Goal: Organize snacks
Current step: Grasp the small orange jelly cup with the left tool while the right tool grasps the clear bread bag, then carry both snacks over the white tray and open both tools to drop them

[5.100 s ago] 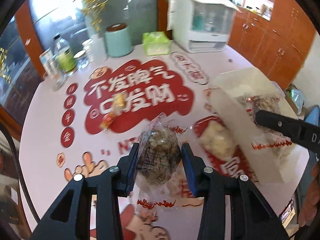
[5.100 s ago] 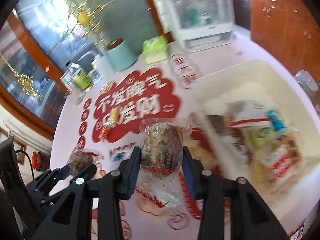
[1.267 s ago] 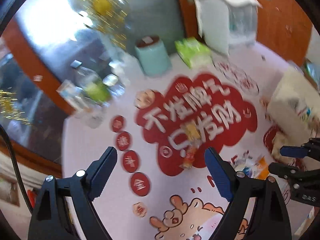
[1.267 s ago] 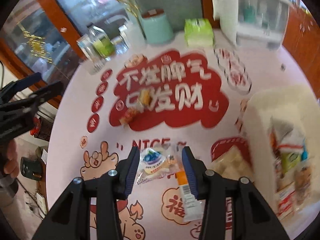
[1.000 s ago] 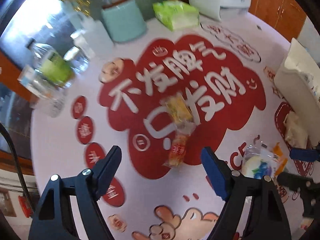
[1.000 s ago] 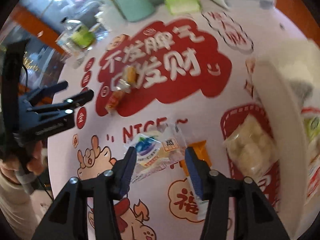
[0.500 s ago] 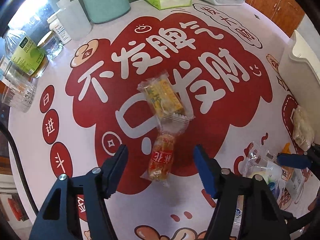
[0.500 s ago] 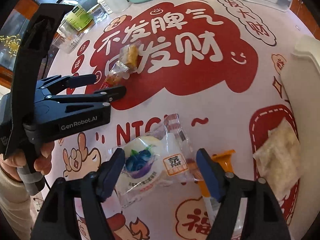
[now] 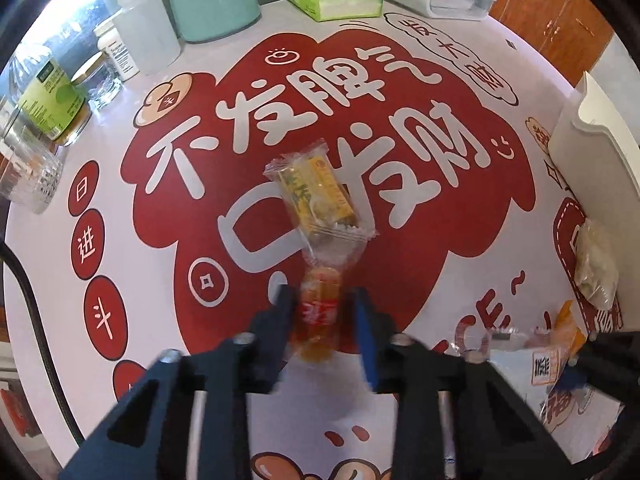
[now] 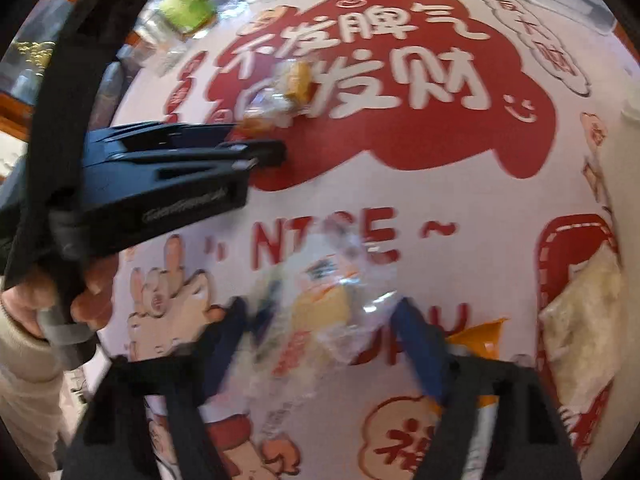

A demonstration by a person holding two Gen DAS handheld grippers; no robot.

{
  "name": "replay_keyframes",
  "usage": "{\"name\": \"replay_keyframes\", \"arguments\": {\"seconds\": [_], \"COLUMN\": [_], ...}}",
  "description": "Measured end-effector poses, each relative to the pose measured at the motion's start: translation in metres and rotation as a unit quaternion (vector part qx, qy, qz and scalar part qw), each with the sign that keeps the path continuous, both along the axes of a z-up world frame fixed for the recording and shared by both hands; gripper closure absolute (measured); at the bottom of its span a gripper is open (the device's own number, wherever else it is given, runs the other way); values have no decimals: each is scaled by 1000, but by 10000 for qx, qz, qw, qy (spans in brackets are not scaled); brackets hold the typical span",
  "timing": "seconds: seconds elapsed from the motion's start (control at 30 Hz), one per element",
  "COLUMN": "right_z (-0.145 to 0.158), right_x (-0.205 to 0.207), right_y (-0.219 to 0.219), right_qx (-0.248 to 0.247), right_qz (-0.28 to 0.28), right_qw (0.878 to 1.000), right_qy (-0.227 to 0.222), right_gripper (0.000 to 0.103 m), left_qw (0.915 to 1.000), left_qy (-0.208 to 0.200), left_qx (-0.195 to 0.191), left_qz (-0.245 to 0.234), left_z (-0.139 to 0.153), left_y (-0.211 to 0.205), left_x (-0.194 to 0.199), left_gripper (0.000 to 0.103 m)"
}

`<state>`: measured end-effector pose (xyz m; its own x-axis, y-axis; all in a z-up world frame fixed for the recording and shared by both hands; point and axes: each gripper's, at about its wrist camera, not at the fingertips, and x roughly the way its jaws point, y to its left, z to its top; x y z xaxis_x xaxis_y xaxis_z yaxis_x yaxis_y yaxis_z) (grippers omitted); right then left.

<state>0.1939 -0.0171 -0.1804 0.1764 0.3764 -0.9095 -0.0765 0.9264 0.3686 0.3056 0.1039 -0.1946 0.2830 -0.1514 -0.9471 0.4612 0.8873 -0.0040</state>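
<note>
Left gripper (image 9: 322,308) clamped on orange snack (image 9: 320,312) — mid-table (image 9: 400,52).

Orange-red snack (image 9: 320,308) on red-and-white mat (image 9: 420,264)

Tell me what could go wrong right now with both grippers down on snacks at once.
The left gripper is shut on the orange snack, whose clear wrapper end touches the yellow snack, so lifting may drag it. The right gripper has jaws closing around the crinkly bun packet; they may pinch only film and slip.
</note>
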Motion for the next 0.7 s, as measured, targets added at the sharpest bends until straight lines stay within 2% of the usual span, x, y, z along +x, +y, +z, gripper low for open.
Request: {"name": "replay_keyframes", "arguments": {"seconds": [0.07, 0.17, 0.4, 0.47, 0.6, 0.7], "right_z": [1, 7, 26, 32, 47, 61], "right_x": [-1, -8, -23, -29, -44, -58], "right_y": [2, 6, 3, -2, -15, -26], "right_qx": [112, 6, -18, 13, -14, -58], "right_qz": [-41, 36, 92, 57, -8, -101], "right_qw": [9999, 9999, 9991, 9989, 9978, 9959], "right_qy": [48, -117, -410, -469, -661, -893], "right_gripper": [58, 62, 66, 66, 66, 66], "left_qw": [9998, 9981, 9924, 9915, 9924, 9922], "left_qy": [76, 184, 109, 0, -365, -428], "left_qx": [-155, -506, -1039, -1105, -973, -975], "left_qz": [95, 300, 655, 683, 658, 644], "left_z": [1, 5, 38, 52, 84, 100], "left_y": [4, 15, 26, 24, 13, 1], "left_x": [0, -5, -37, -51, -90, -121], "left_gripper": [84, 84, 84, 84, 84, 84]}}
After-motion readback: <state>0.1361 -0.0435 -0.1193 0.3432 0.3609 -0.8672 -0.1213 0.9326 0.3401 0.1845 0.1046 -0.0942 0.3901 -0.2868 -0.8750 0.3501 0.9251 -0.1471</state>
